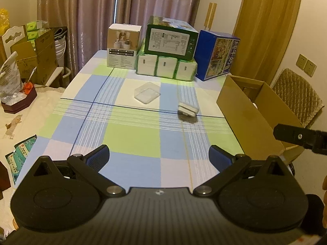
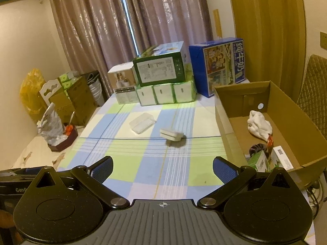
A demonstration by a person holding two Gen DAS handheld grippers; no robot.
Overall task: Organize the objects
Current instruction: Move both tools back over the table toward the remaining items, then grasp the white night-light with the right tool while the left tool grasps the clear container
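Here, both grippers' jaws gape wide and empty over a checked tablecloth [image 1: 130, 138] before drawn curtains [image 2: 114, 24].

One clear plastic case [image 2: 141, 124], one white block [image 2: 171, 134], one cardboard box [image 2: 294, 110].

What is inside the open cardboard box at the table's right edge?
In the cardboard box: a crumpled white cloth, a dark round item, a green-and-white packet and a white barcoded box. The near corner is hidden by the right gripper.
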